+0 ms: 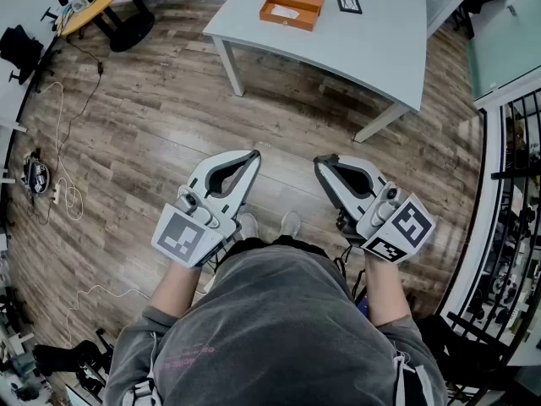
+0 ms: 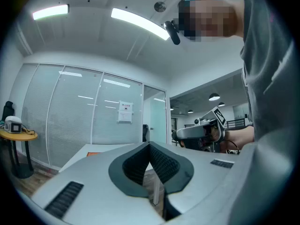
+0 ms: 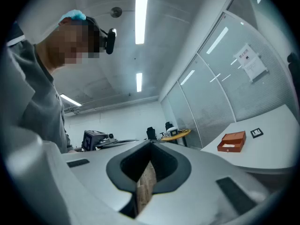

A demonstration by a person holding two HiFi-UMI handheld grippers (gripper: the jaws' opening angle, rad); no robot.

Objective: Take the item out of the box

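An open orange box (image 1: 292, 5) lies on the white table (image 1: 372, 41) far ahead, with a white item (image 1: 285, 12) inside it. The right gripper view also shows the box (image 3: 231, 141) on the table. I hold both grippers level at waist height over the wooden floor, well short of the table. My left gripper (image 1: 255, 153) is shut, its tips touching and nothing between them. My right gripper (image 1: 319, 161) is shut and empty too. In the gripper views each jaw pair meets at the tip, left gripper (image 2: 150, 144) and right gripper (image 3: 151, 143).
A black-framed marker card (image 1: 348, 2) lies on the table right of the box. A round yellow table (image 1: 97, 2) stands at the far left, and cables (image 1: 59, 184) trail over the floor. A black railing (image 1: 516, 184) runs along the right side.
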